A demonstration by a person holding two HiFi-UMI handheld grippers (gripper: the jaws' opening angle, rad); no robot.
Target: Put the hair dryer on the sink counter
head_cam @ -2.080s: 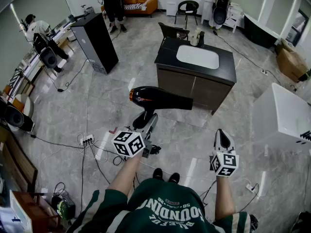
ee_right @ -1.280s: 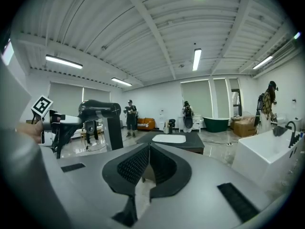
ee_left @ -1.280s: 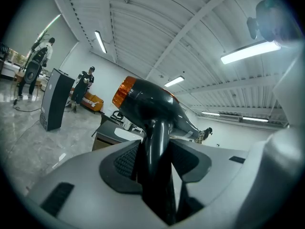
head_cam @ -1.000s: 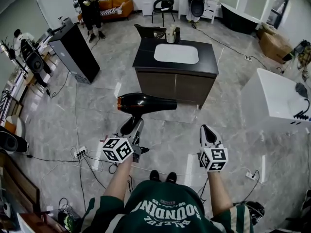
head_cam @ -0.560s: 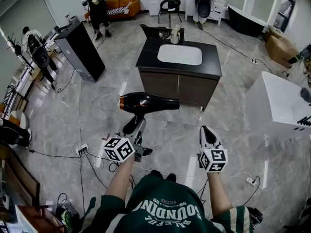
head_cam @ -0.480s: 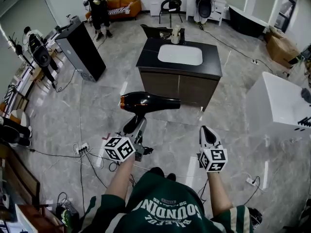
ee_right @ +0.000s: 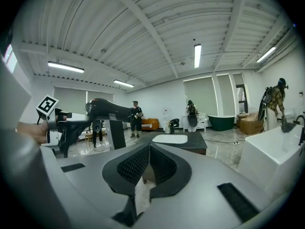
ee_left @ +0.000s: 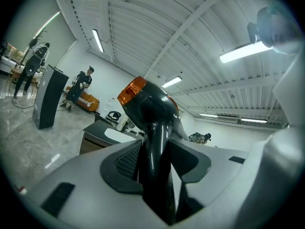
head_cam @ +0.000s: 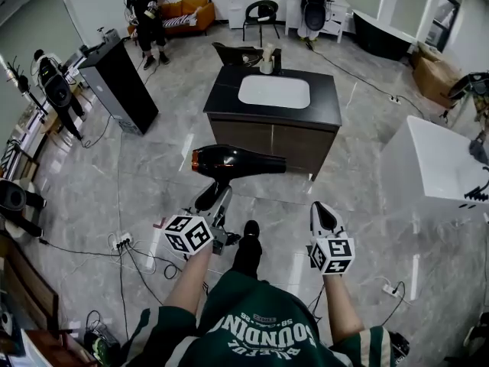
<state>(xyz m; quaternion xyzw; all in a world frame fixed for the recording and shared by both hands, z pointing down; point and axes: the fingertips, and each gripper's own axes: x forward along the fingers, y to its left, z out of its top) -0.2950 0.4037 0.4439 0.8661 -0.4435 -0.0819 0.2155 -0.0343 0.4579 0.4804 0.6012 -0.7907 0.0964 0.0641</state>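
Note:
A black hair dryer (head_cam: 237,162) with an orange rear ring is held up in the air by its handle, which my left gripper (head_cam: 214,202) is shut on; its barrel lies level and points right. In the left gripper view the handle (ee_left: 155,161) is clamped between the ribbed pads. My right gripper (head_cam: 321,216) is to the right, shut with nothing in it. The black sink counter (head_cam: 321,113) with a white basin (head_cam: 273,92) stands ahead, beyond the dryer. It also shows in the right gripper view, counter (ee_right: 198,142) ahead and dryer (ee_right: 107,109) at left.
A bottle (head_cam: 267,58) and a dark chair (head_cam: 233,53) stand at the counter's far edge. A white cabinet (head_cam: 435,167) is at right, a black tall case (head_cam: 118,82) at left. Cables and a power strip (head_cam: 121,241) lie on the floor. A person (head_cam: 144,6) stands far back.
The sink counter has come slightly nearer and shifted left in the head view. Both grippers keep their places relative to me; the dryer stays in the left grip.

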